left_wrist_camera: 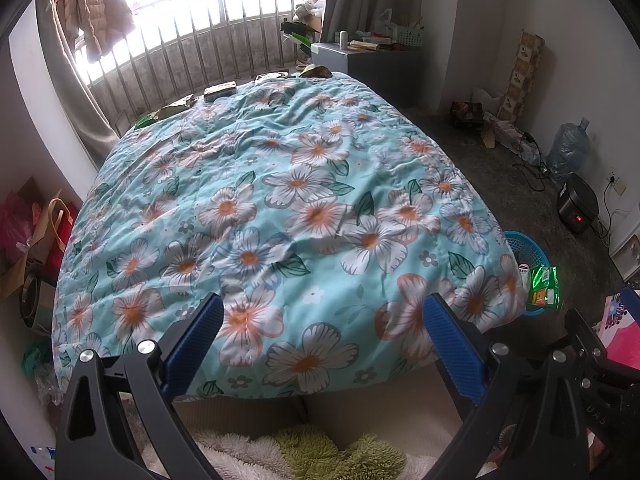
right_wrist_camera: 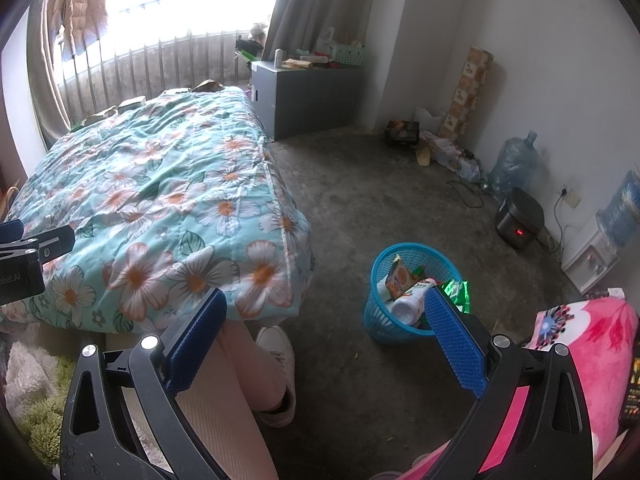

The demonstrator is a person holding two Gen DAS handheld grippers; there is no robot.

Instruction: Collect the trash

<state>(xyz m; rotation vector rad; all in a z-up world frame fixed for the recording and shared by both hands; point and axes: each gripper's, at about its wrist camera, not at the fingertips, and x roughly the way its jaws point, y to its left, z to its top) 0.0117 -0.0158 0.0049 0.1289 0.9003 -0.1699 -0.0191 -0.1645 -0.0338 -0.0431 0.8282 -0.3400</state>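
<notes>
Several wrappers lie along the far edge of the flowered bed: a dark packet (left_wrist_camera: 220,91), a yellowish wrapper (left_wrist_camera: 176,107), a flat one (left_wrist_camera: 271,77) and a crumpled brown one (left_wrist_camera: 316,71). My left gripper (left_wrist_camera: 322,320) hovers open over the near end of the quilt (left_wrist_camera: 280,200), with nothing between its blue pads. My right gripper (right_wrist_camera: 326,312) is open and empty above the floor, beside the blue mesh basket (right_wrist_camera: 384,324). The basket holds an orange packet (right_wrist_camera: 400,278), a white bottle (right_wrist_camera: 412,300) and a green wrapper (right_wrist_camera: 456,290).
A person's leg and white shoe (right_wrist_camera: 280,360) stand between bed and basket. A grey cabinet (right_wrist_camera: 304,96) sits past the bed. A black heater (right_wrist_camera: 520,220), cables and a water jug (right_wrist_camera: 514,164) line the right wall. A pink blanket (right_wrist_camera: 580,340) is at right. Bags (left_wrist_camera: 36,232) crowd the left.
</notes>
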